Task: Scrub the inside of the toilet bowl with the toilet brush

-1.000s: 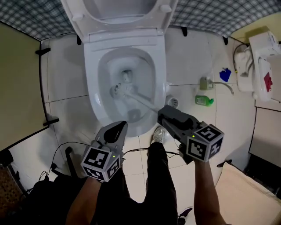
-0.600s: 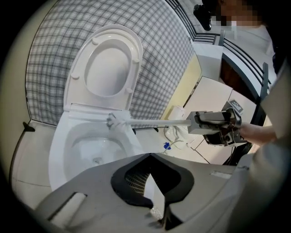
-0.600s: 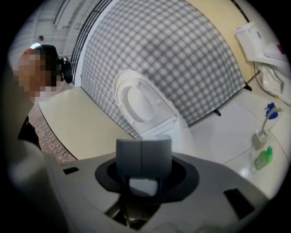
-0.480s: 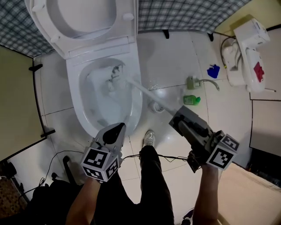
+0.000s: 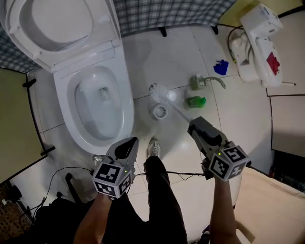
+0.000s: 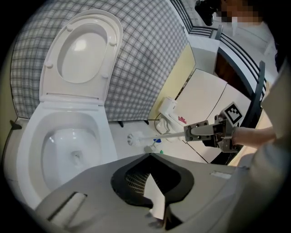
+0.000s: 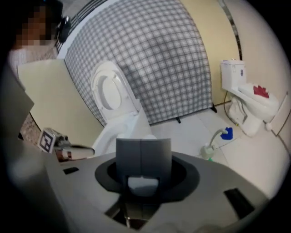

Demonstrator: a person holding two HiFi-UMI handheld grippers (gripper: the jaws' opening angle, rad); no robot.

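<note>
Right tongs [image 5: 194, 125] are clamped on the handle of the toilet brush [image 5: 159, 92], and the right gripper view confirms it: the pale handle sits pinched between the closed jaws. The brush is outside the toilet bowl [image 5: 125, 109]. Its white bristle head hangs over the tiled floor [image 5: 157, 52] to the right of the bowl, just above the round floor drain [image 5: 159, 112] in the head view, with the handle slanting down and right into the tongs. Over on the other side, the left tongs [image 5: 127, 145] hover at the front edge of the bowl, jaws drawn together to a point with nothing between them. The left gripper view looks past them at the open bowl, and the brush sticks out sideways beyond it. The seat and lid [image 5: 57, 24] stand raised against the checked wall [image 5: 167, 12]. There's a green bottle [image 5: 195, 101] on the floor just right of the brush handle, and a shoe [image 5: 153, 147] planted between the two tongs. A dark cable [image 5: 62, 167] trails across the tiles at lower left.
</note>
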